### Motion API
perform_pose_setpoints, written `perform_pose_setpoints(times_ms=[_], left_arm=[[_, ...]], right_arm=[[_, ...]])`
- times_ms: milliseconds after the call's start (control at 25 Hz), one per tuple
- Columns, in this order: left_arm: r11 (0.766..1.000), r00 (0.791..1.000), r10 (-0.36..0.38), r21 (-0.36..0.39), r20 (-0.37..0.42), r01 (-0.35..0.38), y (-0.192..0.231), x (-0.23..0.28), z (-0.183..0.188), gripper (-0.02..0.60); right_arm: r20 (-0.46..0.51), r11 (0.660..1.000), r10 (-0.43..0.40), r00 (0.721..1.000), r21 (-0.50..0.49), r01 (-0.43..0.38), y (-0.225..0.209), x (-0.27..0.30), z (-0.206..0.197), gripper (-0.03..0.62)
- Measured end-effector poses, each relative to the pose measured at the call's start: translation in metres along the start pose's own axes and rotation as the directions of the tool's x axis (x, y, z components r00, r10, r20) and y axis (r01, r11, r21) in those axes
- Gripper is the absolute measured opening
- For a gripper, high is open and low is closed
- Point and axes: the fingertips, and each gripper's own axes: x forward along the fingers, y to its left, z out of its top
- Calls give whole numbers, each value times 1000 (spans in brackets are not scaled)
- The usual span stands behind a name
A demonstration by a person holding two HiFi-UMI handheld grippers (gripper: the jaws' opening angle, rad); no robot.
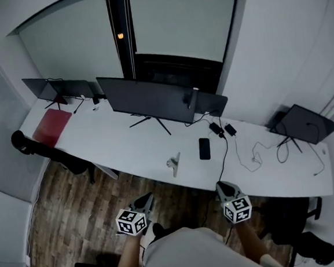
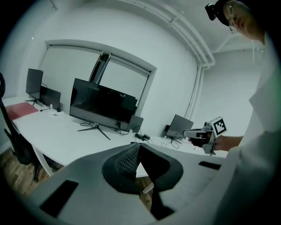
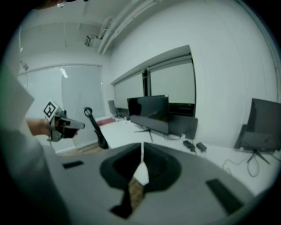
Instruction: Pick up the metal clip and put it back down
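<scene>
Surface: a long white desk [image 1: 115, 143] crosses the middle of the head view. It carries dark monitors [image 1: 146, 100] and cables, with a red mat [image 1: 52, 126] at upper left. Wood floor shows below the desk.
Metal clip [image 1: 174, 164]: lies on the desk near its front edge, at the centre of the frame, just left of a black phone [image 1: 204, 148]. Nothing touches it.
Left gripper [image 1: 148, 197]: lower centre-left of the head view, over the floor and short of the desk edge. Its own view shows the jaws clenched together with nothing between them.
Right gripper [image 1: 221, 184]: lower centre-right, also short of the desk. The jaw tips meet in its own view and hold nothing.
Separation: both tools are well apart from the clip, and neither is over the desk.
Progress: the clip is down and both tools are empty. This fits either the start of the task or its finish, and the frames do not settle which.
Remaining, if not begun: reach in, open one tool, grasp the clip, lift it and set it back.
</scene>
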Motion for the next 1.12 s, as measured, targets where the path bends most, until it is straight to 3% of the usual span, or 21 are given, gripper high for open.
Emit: perform_pose_setpoints(times_ms=[200, 1120], left_arm=[[1000, 999, 5, -14, 32, -4, -6, -2, 12, 32], [999, 999, 39, -21, 32, -38, 0, -8, 9, 32]], right_arm=[[32, 999, 15, 999, -39, -14, -6, -9, 6, 35], [48, 1000, 20, 999, -19, -20, -7, -7, 7, 35]])
